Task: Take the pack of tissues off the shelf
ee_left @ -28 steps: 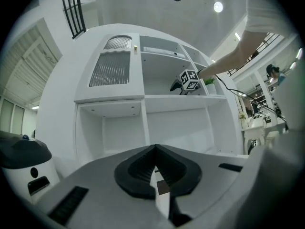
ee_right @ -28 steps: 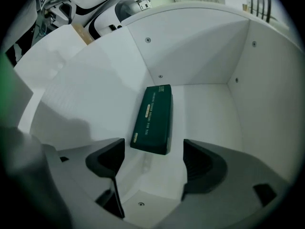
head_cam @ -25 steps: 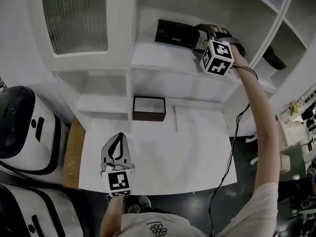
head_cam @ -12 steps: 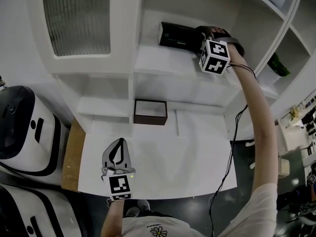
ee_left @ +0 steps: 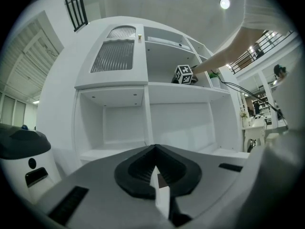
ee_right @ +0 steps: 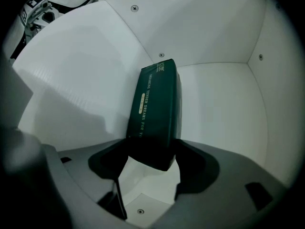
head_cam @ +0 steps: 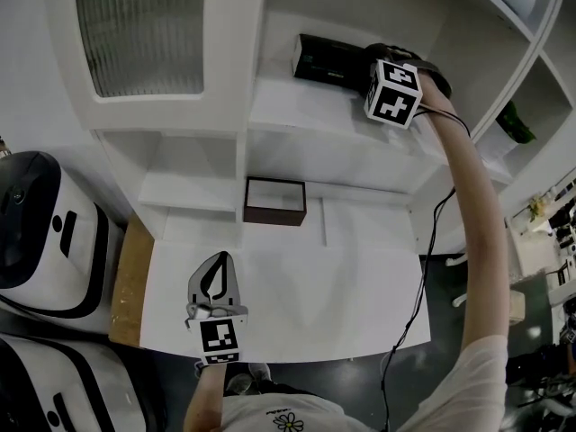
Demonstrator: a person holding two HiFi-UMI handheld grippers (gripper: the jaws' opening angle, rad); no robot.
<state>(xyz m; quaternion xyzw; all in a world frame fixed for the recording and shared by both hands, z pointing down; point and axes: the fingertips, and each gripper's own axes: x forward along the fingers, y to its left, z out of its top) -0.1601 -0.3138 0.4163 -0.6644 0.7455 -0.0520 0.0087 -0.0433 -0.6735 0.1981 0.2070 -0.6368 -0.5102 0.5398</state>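
Grasp step! The right tool (ee_right: 151, 152) is deep in the shelf (ee_right: 224, 99). Its jaws have just been closing, and the pads now meet the sides of the pack of tissues (ee_right: 155, 104), whose near end sits between them. The left tool (ee_left: 155, 151) is closed and empty. Next, I'd say: firm up the squeeze and draw straight back.

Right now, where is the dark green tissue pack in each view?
Head view: tissue pack at top centre, on the upper shelf.
Left gripper view: not made out; only the right gripper's marker cube shows on that shelf.
Right gripper view: centre, near end between the right tongs, which have just been closing.
Shared landmark: that white shelf compartment.
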